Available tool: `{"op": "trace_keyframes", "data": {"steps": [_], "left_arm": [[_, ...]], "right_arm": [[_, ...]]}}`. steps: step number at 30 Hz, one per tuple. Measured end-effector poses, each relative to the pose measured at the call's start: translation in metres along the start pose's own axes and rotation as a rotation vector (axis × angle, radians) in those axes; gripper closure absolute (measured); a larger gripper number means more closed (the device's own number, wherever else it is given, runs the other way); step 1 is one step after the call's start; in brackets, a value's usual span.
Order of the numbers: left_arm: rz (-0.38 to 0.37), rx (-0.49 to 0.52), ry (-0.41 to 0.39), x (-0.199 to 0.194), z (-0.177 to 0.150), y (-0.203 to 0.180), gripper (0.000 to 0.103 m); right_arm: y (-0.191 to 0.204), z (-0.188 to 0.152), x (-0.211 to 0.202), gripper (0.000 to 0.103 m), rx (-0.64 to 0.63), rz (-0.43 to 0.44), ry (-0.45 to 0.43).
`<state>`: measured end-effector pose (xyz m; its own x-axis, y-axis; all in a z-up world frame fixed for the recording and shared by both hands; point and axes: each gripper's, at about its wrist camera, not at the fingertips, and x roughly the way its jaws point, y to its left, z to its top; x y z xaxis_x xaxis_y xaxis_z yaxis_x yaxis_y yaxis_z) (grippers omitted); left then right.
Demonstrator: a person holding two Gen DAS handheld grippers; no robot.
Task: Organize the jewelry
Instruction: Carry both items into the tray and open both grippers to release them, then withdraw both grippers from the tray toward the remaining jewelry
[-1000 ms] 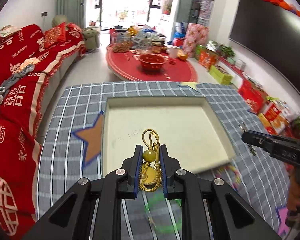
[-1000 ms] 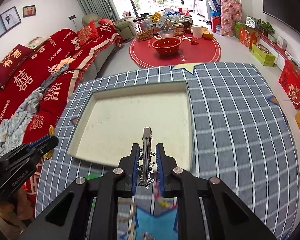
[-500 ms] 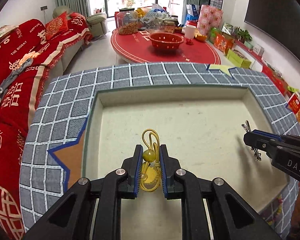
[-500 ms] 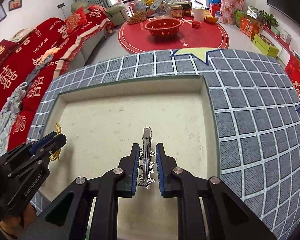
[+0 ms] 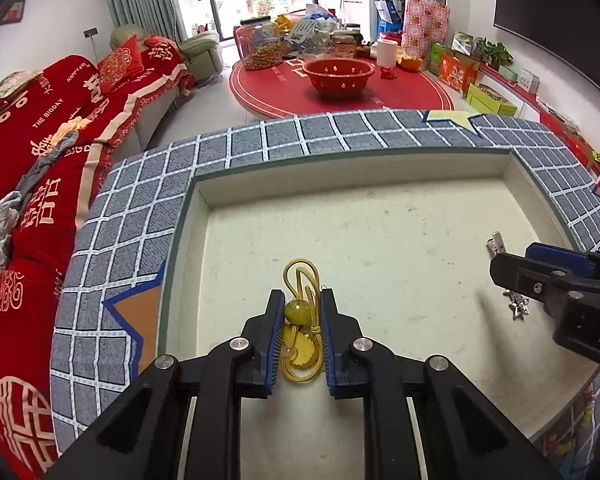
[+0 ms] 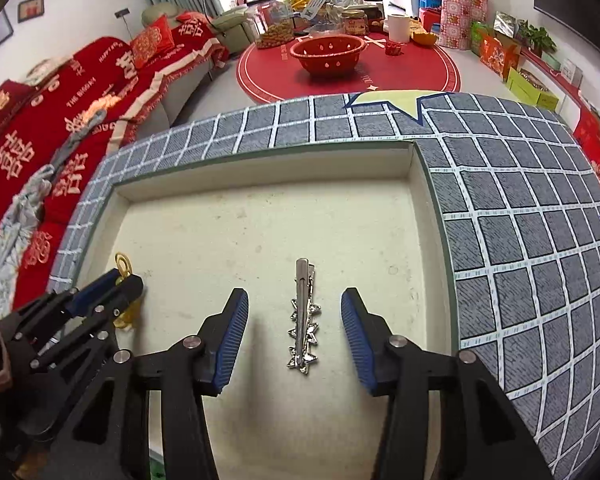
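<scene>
Over the cream tray, which sits on a grey checked cloth, both tools point steeply down. Near the tray's left side, the left tool is closed on a gold necklace; its blue pads pinch the bunched cord, a yellow-green bead and a round gold pendant, and a loop of cord sticks out past the fingertips. Whether the necklace touches the tray floor is hard to judge from this angle.

To the right, the right tool has just been opening, and its jaws stand well apart. A silver hair clip with small stars along it lies on the tray floor between the fingers, touching neither pad, its plain end pointing to the far side. From the left wrist view the same clip shows just beyond the right tool's tip, partly hidden.

Beyond the counter are a red sofa at the left and a round red mat with a red bowl.
</scene>
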<state>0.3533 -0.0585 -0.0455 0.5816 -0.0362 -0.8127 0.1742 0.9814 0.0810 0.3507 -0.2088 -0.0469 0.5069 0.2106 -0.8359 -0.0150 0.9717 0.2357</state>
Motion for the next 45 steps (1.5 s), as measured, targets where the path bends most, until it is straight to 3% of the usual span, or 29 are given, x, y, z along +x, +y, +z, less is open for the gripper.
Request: {"op": "trace_keyframes", "data": {"steps": [2, 7, 8, 9, 10, 11, 16, 18, 23, 25, 28, 35, 43, 45], "left_arm": [[0.006, 0.000, -0.018, -0.006, 0.002, -0.001, 0.072], [-0.017, -0.003, -0.045, -0.018, 0.005, 0.001, 0.072], [-0.015, 0.000, -0.048, -0.019, 0.006, 0.001, 0.067], [-0.012, 0.001, -0.047, -0.018, 0.006, 0.000, 0.052], [-0.011, -0.002, -0.043, -0.017, 0.006, 0.001, 0.004], [-0.006, -0.012, -0.051, -0.016, 0.006, 0.001, 0.000], [-0.001, -0.031, -0.050, -0.019, 0.007, 0.004, 0.000], [0.005, -0.037, -0.071, -0.029, 0.005, 0.005, 0.000], [0.005, -0.010, -0.131, -0.063, -0.007, 0.007, 0.000], [-0.009, -0.019, -0.146, -0.079, -0.018, 0.014, 0.000], [-0.060, -0.031, -0.145, -0.098, -0.038, 0.024, 0.000], [-0.076, -0.085, -0.130, -0.131, -0.096, 0.035, 0.000], [-0.055, -0.099, -0.073, -0.138, -0.150, 0.026, 0.000], [-0.053, -0.103, -0.054, -0.136, -0.161, 0.023, 0.000]], "right_arm": [[-0.003, 0.000, -0.008, 0.043, 0.023, 0.025, -0.011], [-0.002, -0.003, -0.029, 0.037, 0.037, 0.054, -0.047], [-0.002, -0.004, -0.032, 0.036, 0.038, 0.058, -0.052], [-0.002, -0.005, -0.035, 0.036, 0.040, 0.061, -0.056], [-0.001, -0.006, -0.038, 0.036, 0.043, 0.065, -0.060], [-0.001, -0.007, -0.040, 0.036, 0.050, 0.068, -0.061], [-0.004, -0.015, -0.054, 0.035, 0.071, 0.071, -0.071], [-0.007, -0.019, -0.062, 0.022, 0.086, 0.084, -0.082], [-0.013, -0.030, -0.086, 0.021, 0.137, 0.134, -0.110], [-0.014, -0.036, -0.097, 0.020, 0.147, 0.146, -0.130], [-0.014, -0.049, -0.118, 0.000, 0.142, 0.160, -0.168], [-0.015, -0.088, -0.171, 0.000, 0.117, 0.181, -0.305], [-0.020, -0.141, -0.182, 0.000, 0.140, 0.166, -0.196], [-0.020, -0.156, -0.180, 0.000, 0.126, 0.125, -0.173]]}}
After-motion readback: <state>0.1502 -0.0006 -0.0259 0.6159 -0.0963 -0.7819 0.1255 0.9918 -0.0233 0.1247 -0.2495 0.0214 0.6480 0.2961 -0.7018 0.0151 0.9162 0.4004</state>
